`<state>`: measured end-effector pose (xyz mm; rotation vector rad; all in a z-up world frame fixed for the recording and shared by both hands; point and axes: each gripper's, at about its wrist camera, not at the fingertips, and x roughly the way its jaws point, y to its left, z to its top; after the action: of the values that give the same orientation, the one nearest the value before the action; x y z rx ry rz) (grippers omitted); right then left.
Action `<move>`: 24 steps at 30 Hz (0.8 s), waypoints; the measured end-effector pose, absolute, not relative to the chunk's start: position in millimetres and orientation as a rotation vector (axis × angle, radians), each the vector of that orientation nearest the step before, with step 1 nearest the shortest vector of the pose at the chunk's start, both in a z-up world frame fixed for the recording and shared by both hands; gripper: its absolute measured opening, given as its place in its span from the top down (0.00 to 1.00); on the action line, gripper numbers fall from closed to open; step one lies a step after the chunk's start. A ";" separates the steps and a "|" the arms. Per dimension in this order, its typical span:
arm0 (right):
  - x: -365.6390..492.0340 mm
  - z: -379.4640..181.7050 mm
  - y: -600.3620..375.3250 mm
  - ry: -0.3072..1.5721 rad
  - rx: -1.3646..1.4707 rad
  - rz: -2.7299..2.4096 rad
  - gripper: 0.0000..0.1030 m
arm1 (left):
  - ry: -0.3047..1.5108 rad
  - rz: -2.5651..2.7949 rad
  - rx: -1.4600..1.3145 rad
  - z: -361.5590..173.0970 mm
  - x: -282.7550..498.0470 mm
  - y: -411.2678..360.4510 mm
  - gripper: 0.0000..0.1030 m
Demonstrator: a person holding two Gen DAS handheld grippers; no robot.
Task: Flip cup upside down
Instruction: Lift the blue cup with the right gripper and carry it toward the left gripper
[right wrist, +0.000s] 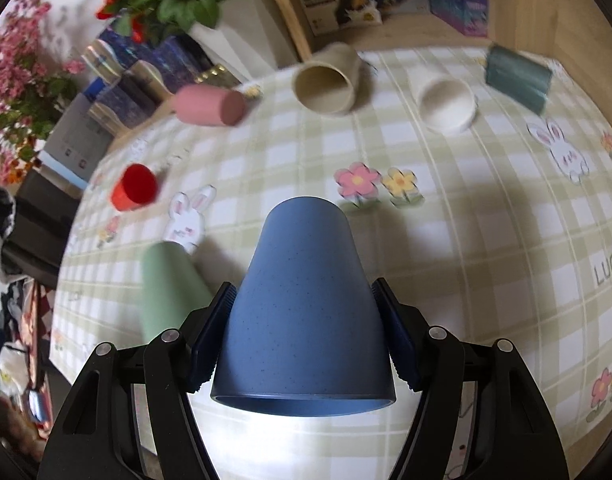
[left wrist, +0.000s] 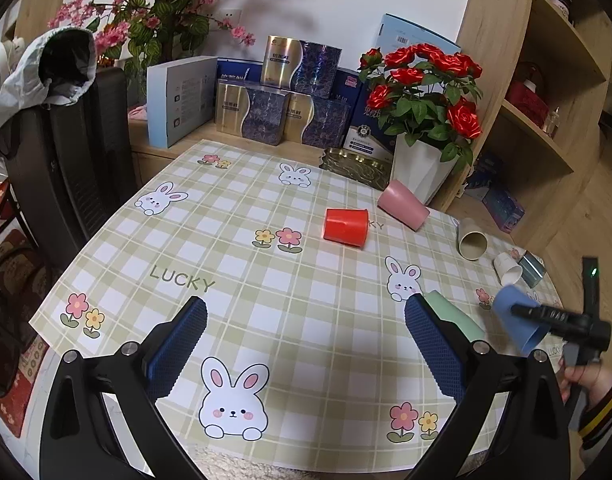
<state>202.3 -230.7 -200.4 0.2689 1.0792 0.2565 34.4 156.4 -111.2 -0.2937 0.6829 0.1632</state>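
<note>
My right gripper is shut on a blue cup, its pads pressed on both sides near the rim, which faces the camera while the closed base points away. In the left wrist view the same blue cup hangs at the right edge above the table, held by the right gripper in a person's hand. My left gripper hovers open over the checked tablecloth with nothing between its fingers. A green cup lies on its side just behind the left gripper's right finger.
Other cups lie on their sides: red, pink, beige, white, teal. A white vase of red roses, a gold tray and boxes line the back. A dark chair stands left.
</note>
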 end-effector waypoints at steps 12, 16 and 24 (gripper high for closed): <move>203.8 -140.3 -98.5 1.005 0.160 0.527 0.35 | 0.687 0.246 -0.338 -120.6 24.4 204.0 0.06; 202.8 -153.8 -36.3 1.051 0.078 0.603 0.35 | 0.691 0.277 -0.358 -123.4 17.9 221.5 0.06; 200.7 -206.7 45.8 1.179 0.007 0.635 0.35 | 0.723 0.343 -0.360 -132.4 12.6 246.3 0.06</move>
<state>200.7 45.8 -206.7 0.0067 1.1794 0.6352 12.6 246.3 -132.4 -0.3601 0.7228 0.3430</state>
